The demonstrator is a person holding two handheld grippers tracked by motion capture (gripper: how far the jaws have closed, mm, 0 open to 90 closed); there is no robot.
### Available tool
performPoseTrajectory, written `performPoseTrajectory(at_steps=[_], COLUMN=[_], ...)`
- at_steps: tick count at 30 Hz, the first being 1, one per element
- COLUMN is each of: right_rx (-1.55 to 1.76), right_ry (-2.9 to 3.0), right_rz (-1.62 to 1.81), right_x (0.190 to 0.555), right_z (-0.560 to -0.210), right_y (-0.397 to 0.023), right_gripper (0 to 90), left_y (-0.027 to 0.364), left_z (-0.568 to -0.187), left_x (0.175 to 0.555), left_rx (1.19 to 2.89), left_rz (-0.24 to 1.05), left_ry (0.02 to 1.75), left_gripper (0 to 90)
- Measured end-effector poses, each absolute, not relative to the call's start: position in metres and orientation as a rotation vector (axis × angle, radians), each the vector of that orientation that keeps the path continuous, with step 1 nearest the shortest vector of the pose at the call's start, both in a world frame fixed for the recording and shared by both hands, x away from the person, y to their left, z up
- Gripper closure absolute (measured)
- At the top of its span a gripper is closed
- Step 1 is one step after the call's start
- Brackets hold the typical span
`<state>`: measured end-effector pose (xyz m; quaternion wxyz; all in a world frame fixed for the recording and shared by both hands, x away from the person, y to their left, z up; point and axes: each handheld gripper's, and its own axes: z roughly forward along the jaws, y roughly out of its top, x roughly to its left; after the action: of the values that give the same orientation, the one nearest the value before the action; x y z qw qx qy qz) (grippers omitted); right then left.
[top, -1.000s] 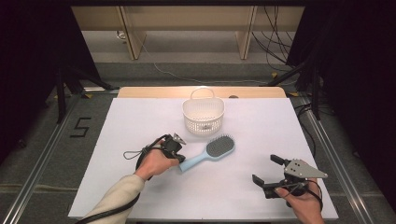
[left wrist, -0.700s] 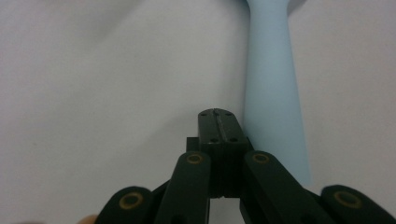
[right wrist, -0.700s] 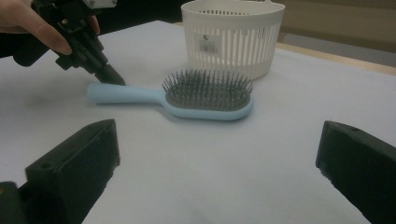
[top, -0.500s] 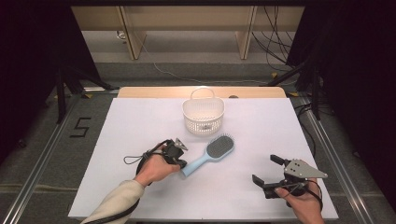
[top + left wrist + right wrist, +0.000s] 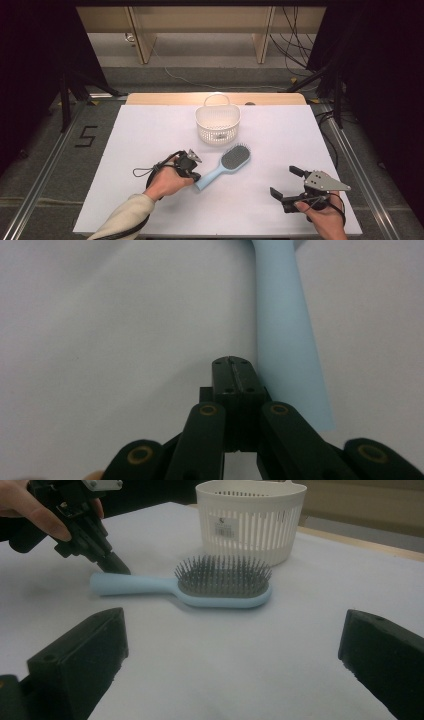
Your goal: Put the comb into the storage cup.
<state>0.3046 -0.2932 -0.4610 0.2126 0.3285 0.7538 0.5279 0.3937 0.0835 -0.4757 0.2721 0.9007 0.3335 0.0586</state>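
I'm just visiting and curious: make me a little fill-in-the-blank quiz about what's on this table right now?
1. The hairbrush has a handle coloured light ____.
2. The left gripper has its jaws ____, beside the brush handle's end, with nothing between them.
3. The white basket stands ____ the brush, as seen from the person's side.
4. The right gripper has its jaws ____, well apart from the brush.

Missing words: blue; shut; behind; open

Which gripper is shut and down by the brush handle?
The left gripper: jaws closed together, tips beside the blue hairbrush handle, not gripping it. The right gripper stands open, well away.
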Motion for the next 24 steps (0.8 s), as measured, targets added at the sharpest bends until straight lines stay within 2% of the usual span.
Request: performPoseTrajectory(at_steps=[16, 24], right_rx=[0.911, 0.911], right_ry=[2.092, 2.092], right_rz=[1.470, 1.470], right_x=[0.304, 0.304], right_z=[-0.461, -0.461], right_y=[-0.293, -0.293], right_gripper=[0.3, 0.3], left_y=[0.088, 0.090], left_z=[-0.464, -0.452], left_x=[0.396, 0.396], left_rx=[2.387, 2.340], left_rz=[0.204, 0.241], left_ry=[0.902, 0.893], left_gripper=[89.7, 82.5])
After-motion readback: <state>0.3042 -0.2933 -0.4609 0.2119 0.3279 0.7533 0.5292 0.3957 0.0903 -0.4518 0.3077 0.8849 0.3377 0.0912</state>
